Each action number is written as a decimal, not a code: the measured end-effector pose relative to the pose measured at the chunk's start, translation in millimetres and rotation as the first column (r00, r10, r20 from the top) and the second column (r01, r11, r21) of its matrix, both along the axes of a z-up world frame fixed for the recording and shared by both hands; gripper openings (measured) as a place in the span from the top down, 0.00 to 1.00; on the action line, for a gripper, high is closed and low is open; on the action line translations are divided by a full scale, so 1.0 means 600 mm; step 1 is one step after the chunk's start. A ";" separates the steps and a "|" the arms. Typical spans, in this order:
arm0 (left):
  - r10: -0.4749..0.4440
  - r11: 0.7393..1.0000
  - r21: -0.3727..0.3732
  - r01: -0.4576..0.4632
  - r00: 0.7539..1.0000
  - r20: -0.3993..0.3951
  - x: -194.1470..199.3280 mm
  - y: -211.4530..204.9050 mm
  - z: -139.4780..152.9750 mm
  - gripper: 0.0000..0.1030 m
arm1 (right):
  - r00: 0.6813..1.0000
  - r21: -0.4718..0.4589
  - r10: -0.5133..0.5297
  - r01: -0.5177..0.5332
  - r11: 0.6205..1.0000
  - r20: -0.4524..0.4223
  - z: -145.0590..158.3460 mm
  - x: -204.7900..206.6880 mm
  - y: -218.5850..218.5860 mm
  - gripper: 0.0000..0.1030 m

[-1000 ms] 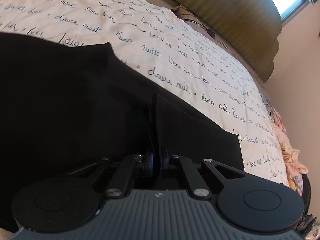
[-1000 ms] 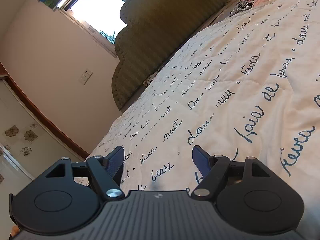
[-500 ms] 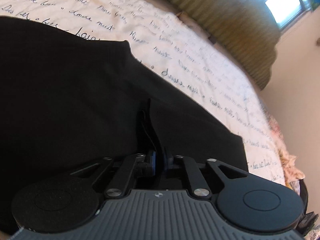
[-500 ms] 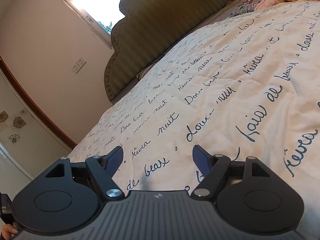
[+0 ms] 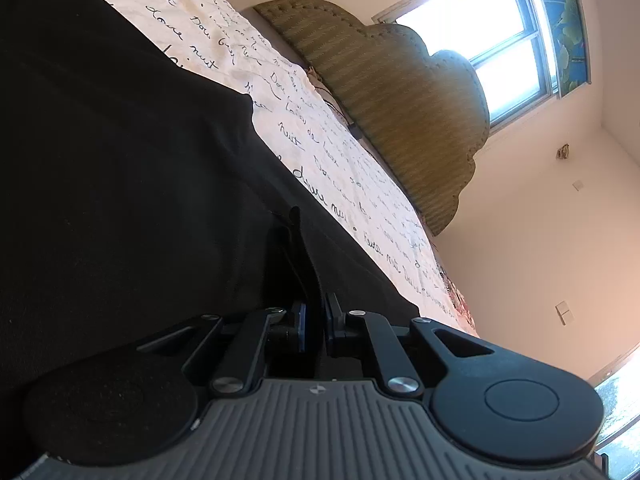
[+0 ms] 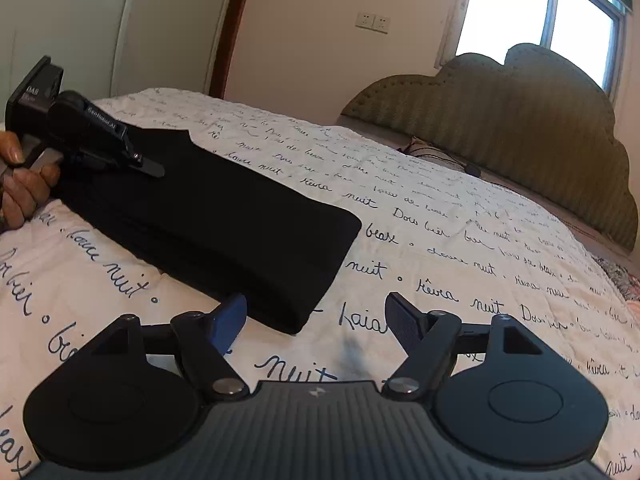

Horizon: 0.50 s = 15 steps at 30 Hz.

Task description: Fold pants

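Since a second ago the right claw [image 6: 314,320] has swung round from bare quilt and headboard to face the folded black fabric pants [image 6: 224,216], which lie in a long flat stack on the bed. Meanwhile the left claw [image 5: 314,326] has eased its jaws a little apart. A narrow gap now shows between its blue pads [image 5: 301,326], with a ridge of the black cloth rising in line with that gap — whether the pads still press on it I cannot tell. The right claw stands wide apart, holding nothing, just short of the stack's near corner. The cream quilted bedspread [image 6: 460,240] carries dark cursive script — "nuit", "beax", "Dou" read clearly. White lettering on the left claw's body is too small to read surely. A ribbed olive scalloped headboard [image 6: 520,120] stands behind.
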<state>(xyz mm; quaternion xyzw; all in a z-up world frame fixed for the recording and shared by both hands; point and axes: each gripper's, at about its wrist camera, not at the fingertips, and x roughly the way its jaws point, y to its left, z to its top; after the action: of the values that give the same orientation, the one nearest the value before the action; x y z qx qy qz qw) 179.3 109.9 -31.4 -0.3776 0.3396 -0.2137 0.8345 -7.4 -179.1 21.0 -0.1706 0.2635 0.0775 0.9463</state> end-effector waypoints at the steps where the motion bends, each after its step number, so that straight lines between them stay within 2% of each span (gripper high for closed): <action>1: -0.001 1.000 0.000 0.001 1.000 0.001 0.002 -0.002 0.000 0.81 | 1.000 -0.022 -0.006 0.006 1.000 0.000 -0.003 0.003 0.003 0.26; 6: -0.004 1.000 0.010 0.004 1.000 0.000 0.005 0.002 -0.001 0.81 | 0.999 -0.133 -0.039 0.038 0.990 -0.008 -0.020 0.025 0.003 0.26; 9: -0.004 1.000 0.010 0.004 1.000 -0.001 0.010 0.000 -0.003 0.81 | 1.000 -0.113 -0.028 0.028 0.993 0.000 -0.012 0.024 0.009 0.26; 13: -0.004 1.000 0.012 0.004 1.000 0.000 0.009 0.001 -0.002 0.81 | 0.999 -0.170 -0.037 0.037 0.985 0.002 -0.016 0.034 0.022 0.26; 15: -0.005 1.000 0.013 0.005 1.000 0.000 0.009 0.001 -0.002 0.81 | 0.999 -0.161 -0.043 0.042 0.986 0.000 -0.015 0.041 0.020 0.26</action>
<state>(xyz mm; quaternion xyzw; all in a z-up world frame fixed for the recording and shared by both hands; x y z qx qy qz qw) 184.4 110.3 -32.4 -0.3714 0.3419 -0.2135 0.8364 17.5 -167.3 12.1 -0.2408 0.2738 0.0361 0.9305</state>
